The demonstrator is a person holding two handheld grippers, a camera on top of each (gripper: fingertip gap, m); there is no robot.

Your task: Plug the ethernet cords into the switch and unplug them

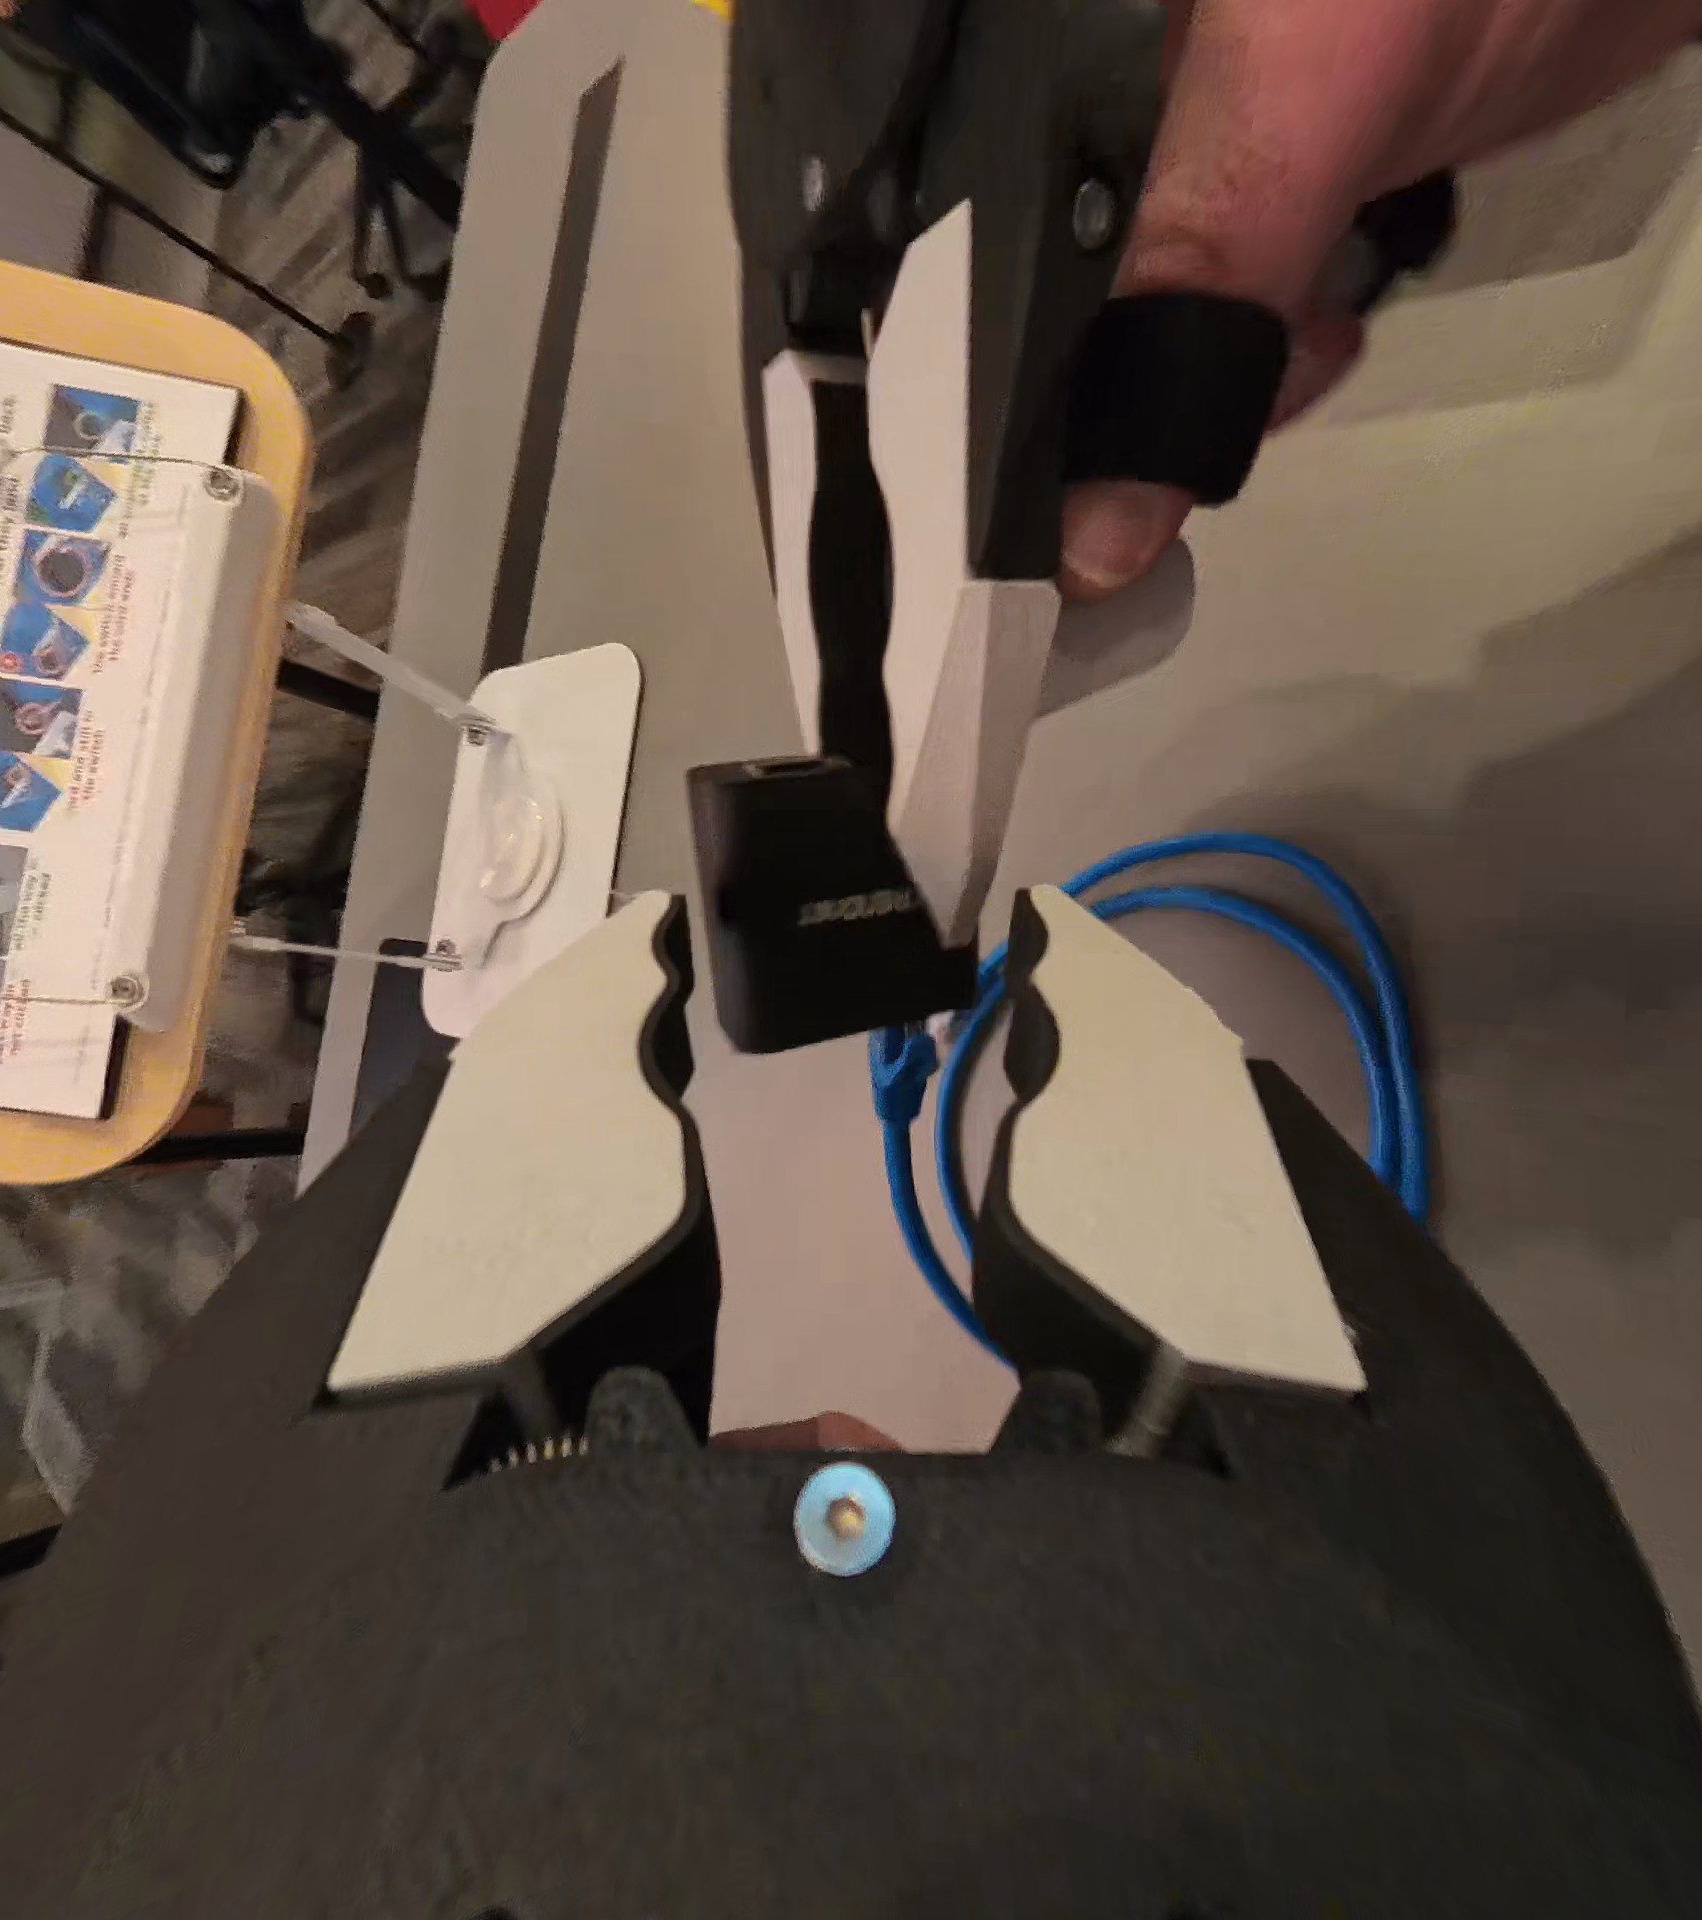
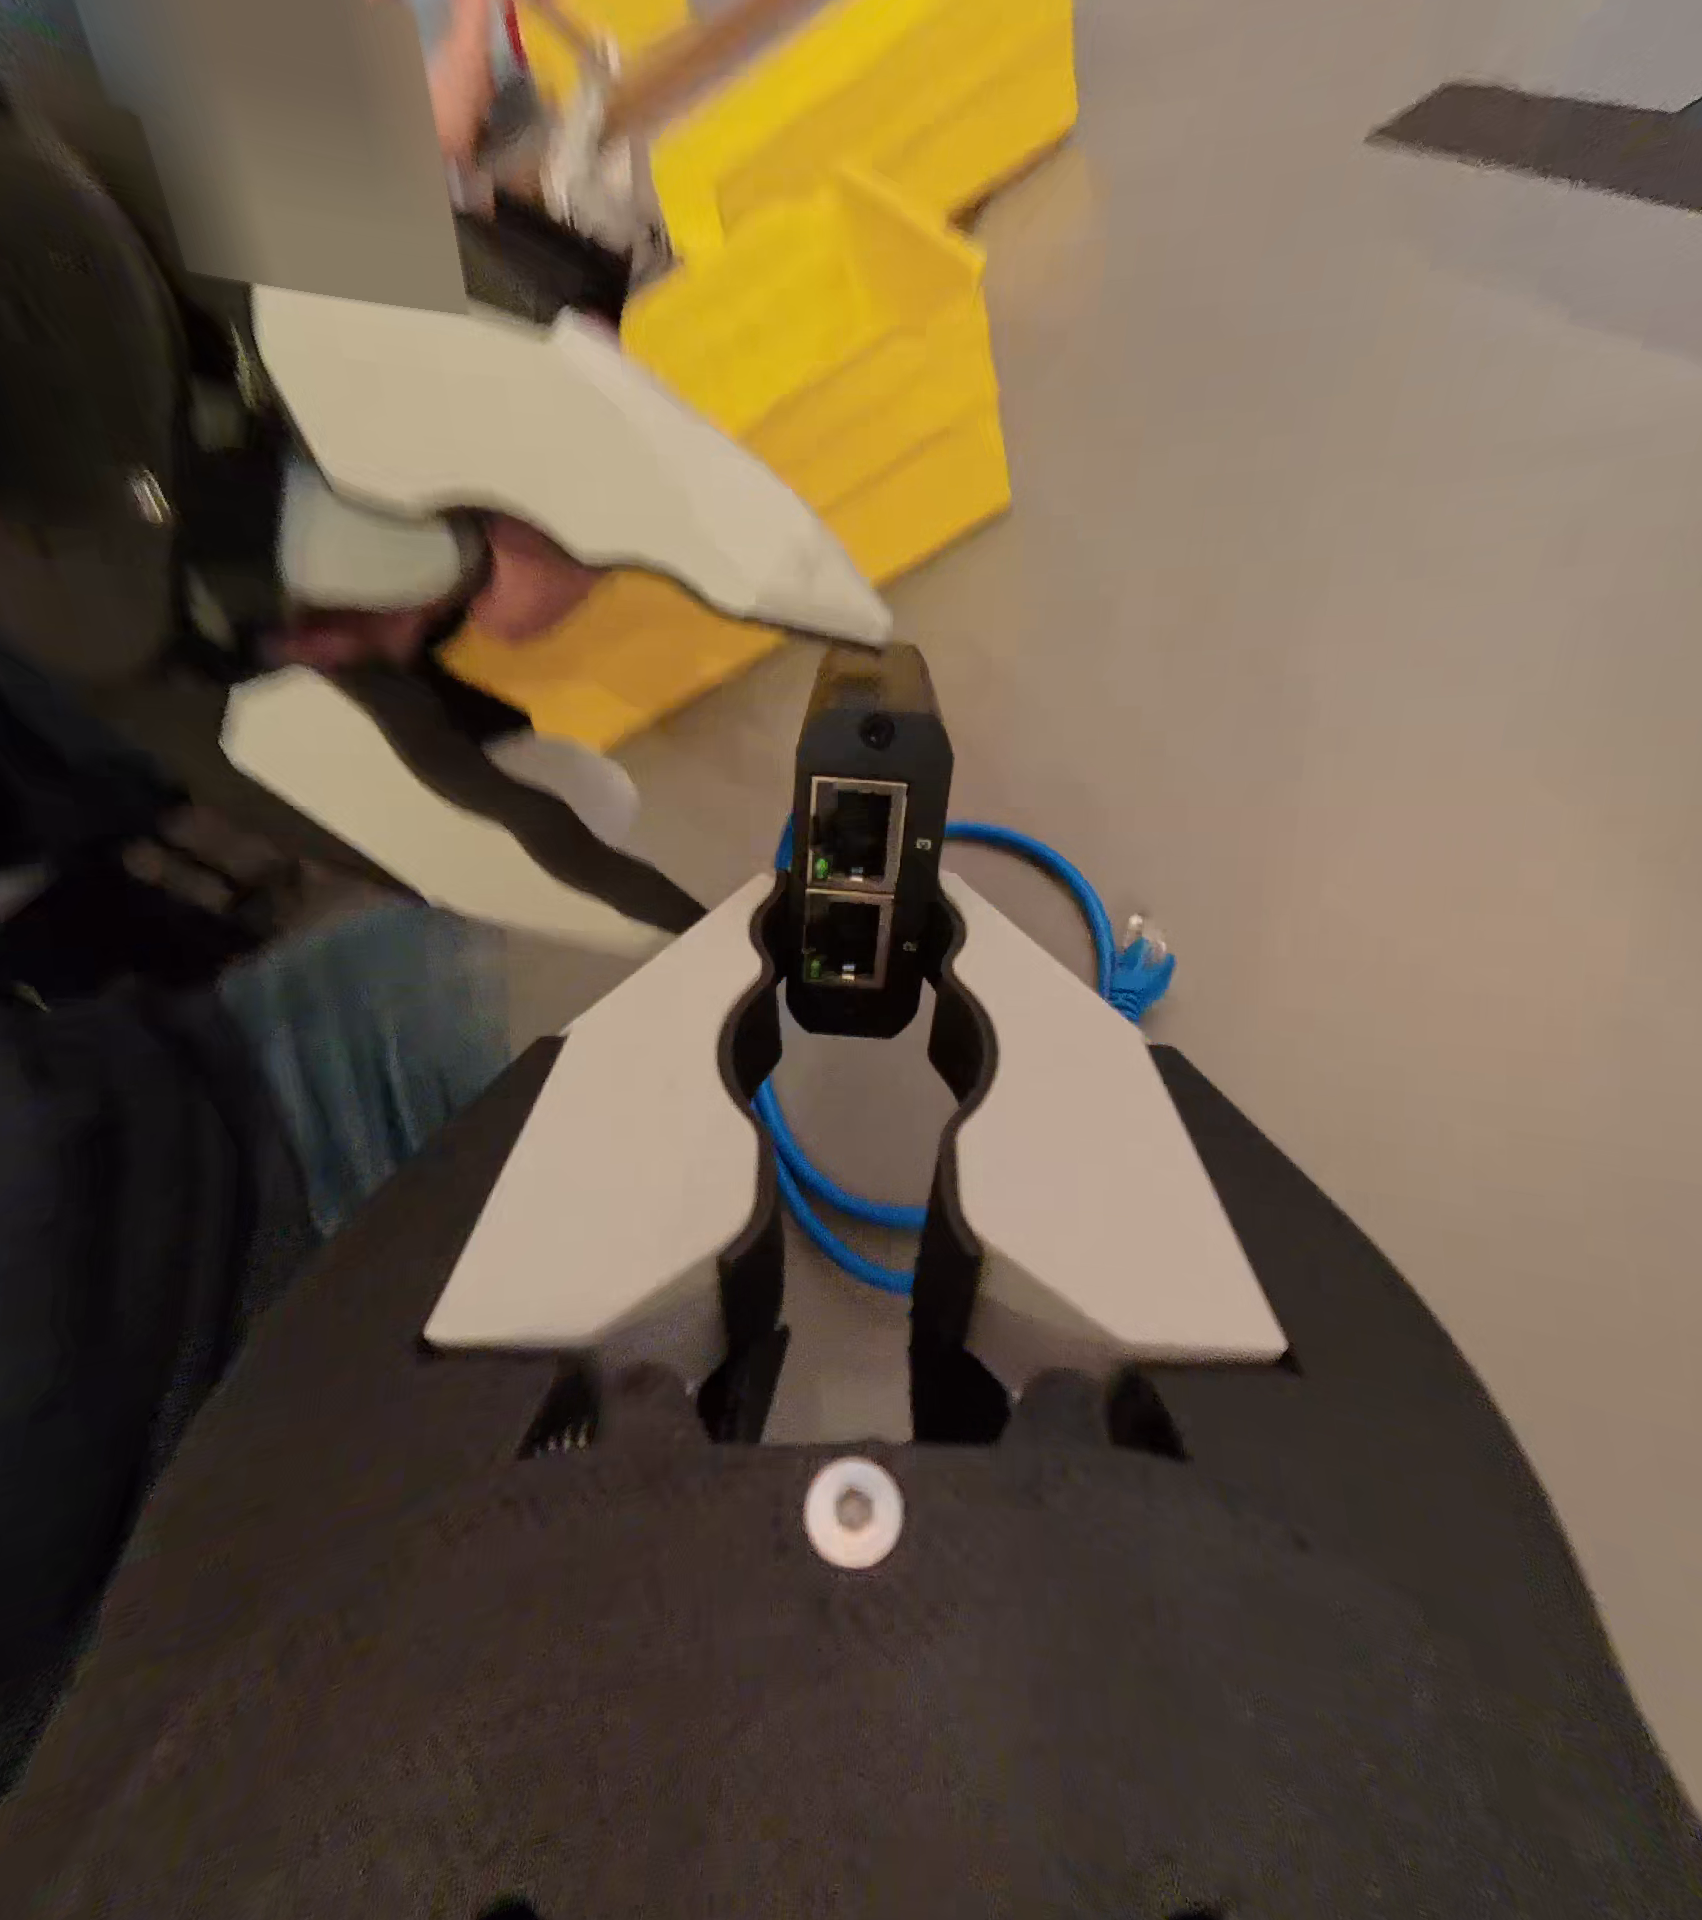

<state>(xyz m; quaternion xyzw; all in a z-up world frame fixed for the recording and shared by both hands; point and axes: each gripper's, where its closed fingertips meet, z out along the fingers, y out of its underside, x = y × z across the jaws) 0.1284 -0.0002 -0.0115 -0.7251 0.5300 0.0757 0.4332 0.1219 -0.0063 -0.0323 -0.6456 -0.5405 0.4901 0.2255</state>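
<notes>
two grippers meet over the grey table [image 1: 1605,727]. the right gripper [image 2: 852,951] comes in from the far side, tilted down, its fingers pinching the small black switch [image 2: 862,883] by its sides, lifted off the surface with two empty ports facing the right wrist camera. a bare hand [image 1: 1346,187] wraps its handle. the left gripper [image 1: 847,935] hovers just beside the switch, fingers spread and holding nothing. the blue ethernet cord [image 1: 1346,987] lies coiled on the table beneath, unplugged
</notes>
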